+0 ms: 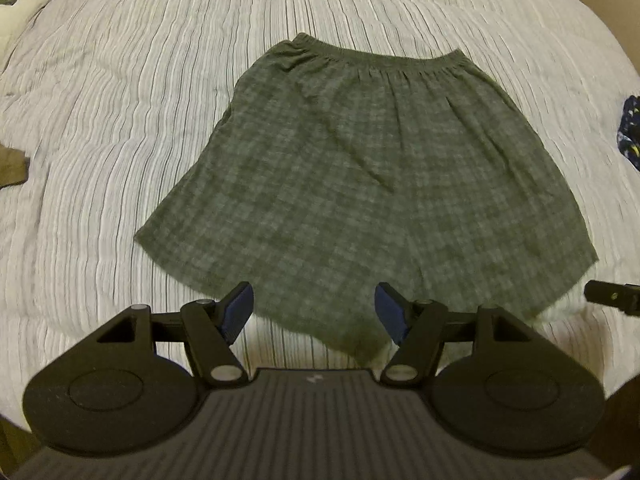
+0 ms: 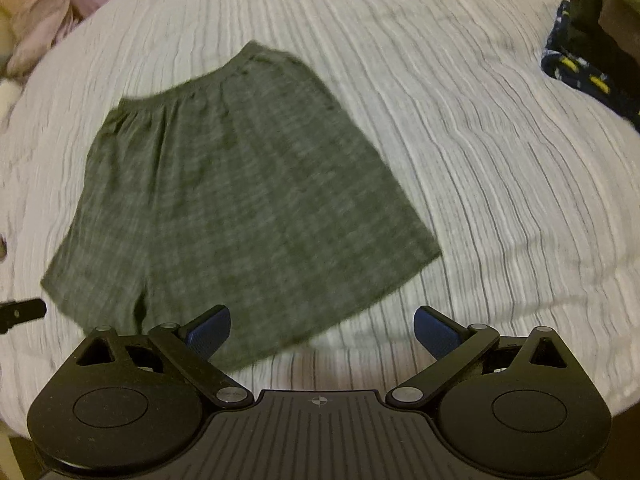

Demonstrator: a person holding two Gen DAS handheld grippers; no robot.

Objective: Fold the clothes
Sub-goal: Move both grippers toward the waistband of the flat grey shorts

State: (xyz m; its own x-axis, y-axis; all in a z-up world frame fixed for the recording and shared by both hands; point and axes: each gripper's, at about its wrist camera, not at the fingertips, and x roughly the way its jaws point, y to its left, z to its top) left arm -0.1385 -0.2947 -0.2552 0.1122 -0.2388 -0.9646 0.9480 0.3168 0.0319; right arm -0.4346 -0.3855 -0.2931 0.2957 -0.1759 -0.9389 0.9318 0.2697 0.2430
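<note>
A pair of grey-green checked shorts [image 1: 352,184] lies flat on the white ribbed bedspread [image 1: 120,120], waistband at the far side, leg hems toward me. It also shows in the right wrist view [image 2: 240,200]. My left gripper [image 1: 314,314] is open and empty, hovering over the near hem of the left leg. My right gripper [image 2: 322,336] is open and empty, above the near right corner of the shorts. The tip of the right gripper [image 1: 612,298] shows at the right edge of the left wrist view.
A dark blue patterned garment [image 2: 580,68] lies at the far right of the bed. Pinkish cloth [image 2: 44,24] is piled at the far left. A brown cloth [image 1: 12,168] lies at the left edge. The bedspread [image 2: 500,200] spreads on all sides.
</note>
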